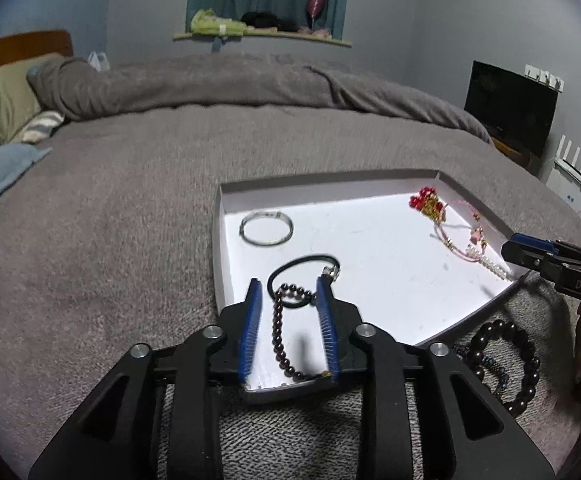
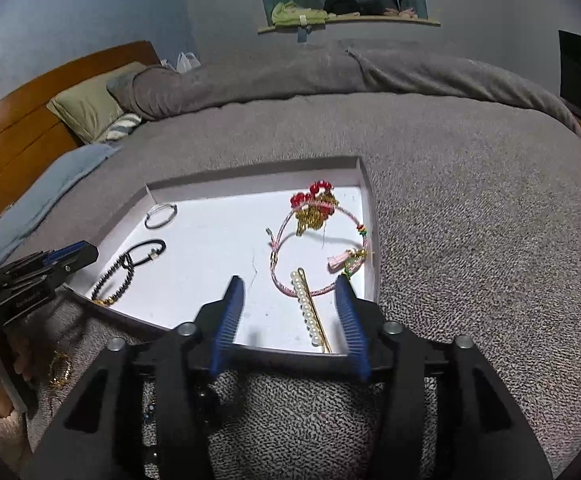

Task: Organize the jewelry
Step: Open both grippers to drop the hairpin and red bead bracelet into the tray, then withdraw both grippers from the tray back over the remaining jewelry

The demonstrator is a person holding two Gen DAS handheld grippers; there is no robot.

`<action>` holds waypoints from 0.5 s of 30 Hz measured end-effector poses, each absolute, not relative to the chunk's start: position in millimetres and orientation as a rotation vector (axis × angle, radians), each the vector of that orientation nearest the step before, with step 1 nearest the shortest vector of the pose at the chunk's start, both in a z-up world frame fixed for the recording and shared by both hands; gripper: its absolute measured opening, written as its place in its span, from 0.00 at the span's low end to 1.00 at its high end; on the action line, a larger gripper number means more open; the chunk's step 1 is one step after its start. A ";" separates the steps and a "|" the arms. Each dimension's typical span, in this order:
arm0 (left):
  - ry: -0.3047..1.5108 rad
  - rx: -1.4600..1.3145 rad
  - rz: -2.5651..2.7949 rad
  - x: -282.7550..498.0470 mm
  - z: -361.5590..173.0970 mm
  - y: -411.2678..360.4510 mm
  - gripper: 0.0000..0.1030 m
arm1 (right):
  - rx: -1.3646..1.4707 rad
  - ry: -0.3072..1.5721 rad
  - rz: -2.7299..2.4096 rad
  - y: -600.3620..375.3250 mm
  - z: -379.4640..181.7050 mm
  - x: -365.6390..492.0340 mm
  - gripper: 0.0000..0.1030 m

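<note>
The left gripper (image 1: 288,286) hangs spread over the white tray (image 1: 390,256), a dark red bead bracelet (image 1: 280,332) lying between its fingers. A silver bangle (image 1: 266,229) lies farther in

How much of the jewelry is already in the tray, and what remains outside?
Done: the silver bangle, hair tie, dark bead strand, pink cord bracelet and pearl clip lie in the tray. In hand: nothing; both grippers open. Left: the black bead bracelet on the blanket.

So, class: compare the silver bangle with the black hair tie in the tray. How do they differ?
The silver bangle is pale metal; the black hair tie is dark cord with a small metal clasp. The silver bangle lies alone near the tray's far corner; the black hair tie overlaps the dark beaded bracelet. Both are rings lying flat in the white tray.
</note>
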State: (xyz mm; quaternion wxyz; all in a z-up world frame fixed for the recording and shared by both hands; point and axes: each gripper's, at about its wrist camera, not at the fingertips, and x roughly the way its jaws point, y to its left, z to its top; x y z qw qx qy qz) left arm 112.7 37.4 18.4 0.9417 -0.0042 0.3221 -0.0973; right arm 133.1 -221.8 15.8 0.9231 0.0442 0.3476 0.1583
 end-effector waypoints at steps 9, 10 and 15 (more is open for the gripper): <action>0.556 0.049 -0.173 91.0 32.7 26.4 0.77 | 0.136 0.567 0.312 -234.9 36.2 115.2 0.92; 0.550 0.054 -0.168 88.9 33.4 26.0 0.78 | 0.135 0.558 0.310 -236.0 37.6 113.7 0.95; 0.526 0.049 -0.137 77.3 36.6 29.8 0.89 | 0.148 0.530 0.297 -240.3 39.3 107.5 0.95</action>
